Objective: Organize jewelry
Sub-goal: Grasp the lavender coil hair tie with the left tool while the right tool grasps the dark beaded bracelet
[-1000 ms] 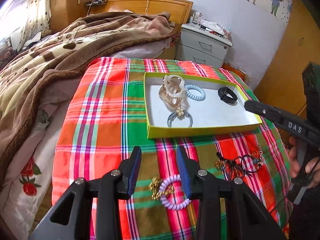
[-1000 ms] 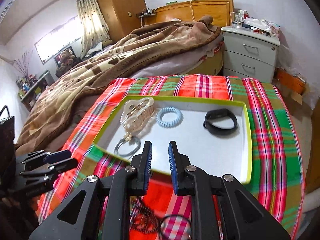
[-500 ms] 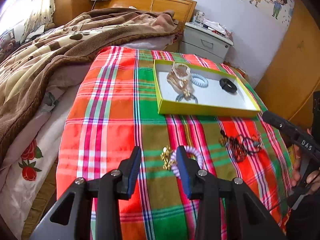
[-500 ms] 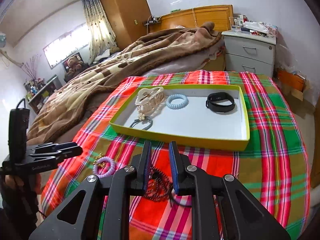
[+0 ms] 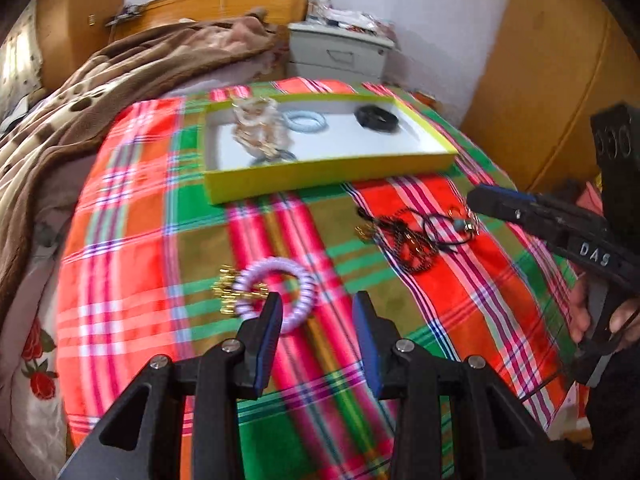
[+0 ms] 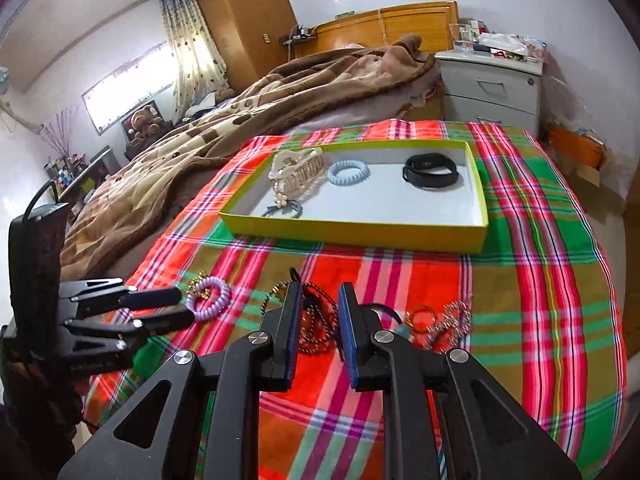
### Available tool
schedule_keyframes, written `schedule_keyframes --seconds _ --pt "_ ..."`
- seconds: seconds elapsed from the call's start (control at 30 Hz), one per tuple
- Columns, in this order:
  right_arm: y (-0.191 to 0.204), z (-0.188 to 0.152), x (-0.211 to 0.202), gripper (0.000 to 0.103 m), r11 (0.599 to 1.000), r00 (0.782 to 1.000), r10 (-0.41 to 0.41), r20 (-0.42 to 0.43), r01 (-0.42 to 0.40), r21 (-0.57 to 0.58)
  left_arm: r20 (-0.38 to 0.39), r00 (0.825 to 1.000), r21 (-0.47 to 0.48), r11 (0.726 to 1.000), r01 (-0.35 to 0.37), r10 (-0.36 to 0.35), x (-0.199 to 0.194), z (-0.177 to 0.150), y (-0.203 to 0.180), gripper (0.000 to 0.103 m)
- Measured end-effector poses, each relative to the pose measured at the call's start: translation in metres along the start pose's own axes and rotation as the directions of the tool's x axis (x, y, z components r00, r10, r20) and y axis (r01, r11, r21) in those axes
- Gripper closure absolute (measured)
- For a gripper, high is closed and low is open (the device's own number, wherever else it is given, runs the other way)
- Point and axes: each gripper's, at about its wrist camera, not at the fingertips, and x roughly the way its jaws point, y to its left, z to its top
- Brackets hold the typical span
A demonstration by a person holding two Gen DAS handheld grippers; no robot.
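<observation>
The bed covered by a red, green and orange plaid cloth (image 6: 540, 264) carries at its far side the shallow yellow-green cardboard tray (image 6: 360, 236), in which a cream hair claw (image 6: 294, 170), a pale blue spiral hair tie (image 6: 348, 172) and a black wristband (image 6: 430, 166) already lie. Over the last second both tools have been drawn back from the tray toward the near side, so that the tangle of black and gold chains (image 6: 316, 320) now sits just beyond the right gripper (image 6: 318, 336), whose jaws are spread and empty. The lilac spiral bracelet with a gold charm (image 5: 276, 292) lies just left of the left gripper (image 5: 316, 332), its jaws likewise spread on nothing, which suggests these loose pieces are next for the tray.
</observation>
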Motion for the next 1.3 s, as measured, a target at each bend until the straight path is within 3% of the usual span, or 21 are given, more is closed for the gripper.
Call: schedule_keyframes --seconds 0.17,0.6,0.7,0.77,0.83,1.07,1.3 --pt "-0.006 -0.005 -0.007 0.084 1.000 1.000 -0.025 0.007 0.025 0.009 -0.028 0.998 0.045 0.998 -0.054 0.055 0.017 0.001 -0.013 0.065" --pt "-0.014 -0.007 -0.008 0.084 0.999 1.000 -0.010 0.013 0.009 0.032 -0.069 0.993 0.080 0.992 -0.093 0.098 0.033 0.006 -0.025 0.065" --pt "-0.014 -0.007 -0.004 0.084 1.000 1.000 -0.013 0.004 0.013 0.024 -0.068 0.992 0.076 0.992 -0.105 0.110 0.034 0.009 -0.025 0.076" --pt "-0.013 -0.007 -0.001 0.084 1.000 1.000 -0.014 -0.008 0.014 0.021 -0.067 0.991 0.068 0.992 -0.110 0.114 0.036 0.011 -0.023 0.089" --pt "-0.013 -0.007 0.002 0.084 1.000 1.000 -0.015 -0.015 0.015 0.017 -0.066 0.991 0.052 0.993 -0.111 0.114 0.035 0.012 -0.020 0.093" --pt "-0.014 -0.005 0.010 0.084 1.000 1.000 -0.009 -0.028 0.010 0.026 -0.024 1.000 -0.055 0.999 -0.004 0.002 0.023 0.014 0.001 0.093" --pt "-0.013 -0.002 0.022 0.084 1.000 0.998 0.010 -0.057 -0.010 0.012 0.062 0.994 -0.116 0.989 0.094 -0.088 -0.005 0.020 0.013 0.093"
